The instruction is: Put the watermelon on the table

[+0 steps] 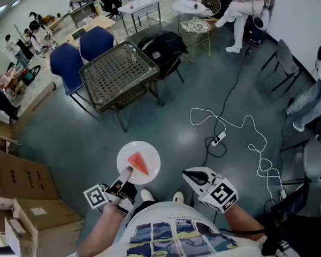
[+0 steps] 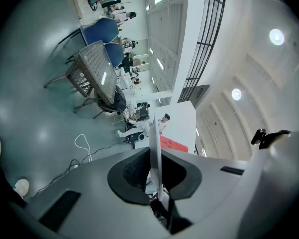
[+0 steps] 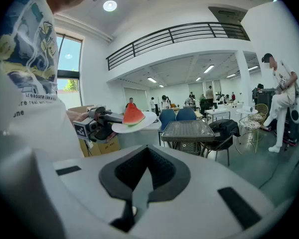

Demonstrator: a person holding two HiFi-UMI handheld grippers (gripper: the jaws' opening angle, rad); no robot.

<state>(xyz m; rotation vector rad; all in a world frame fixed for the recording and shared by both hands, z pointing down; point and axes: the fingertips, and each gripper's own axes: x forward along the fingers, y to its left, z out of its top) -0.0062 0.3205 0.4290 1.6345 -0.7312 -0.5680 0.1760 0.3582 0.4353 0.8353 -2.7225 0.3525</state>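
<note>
At lower left of the head view, the left gripper (image 1: 124, 176) pinches in its jaws the rim of a white plate (image 1: 151, 155) bearing the watermelon slice (image 1: 138, 164), well apart from the woven-top bench (image 1: 116, 71) above. Gripped by one edge, the plate could tilt and shed the slice. At lower right, the right gripper (image 1: 194, 176) is empty, jaws pressed together. The left gripper view shows the plate edge-on, hiding most of the slice.

The watermelon (image 1: 138, 164) lies on the plate (image 1: 152, 156), its rim between the fingers of the left gripper (image 1: 125, 173). The table (image 1: 117, 71) stands well beyond them.
</note>
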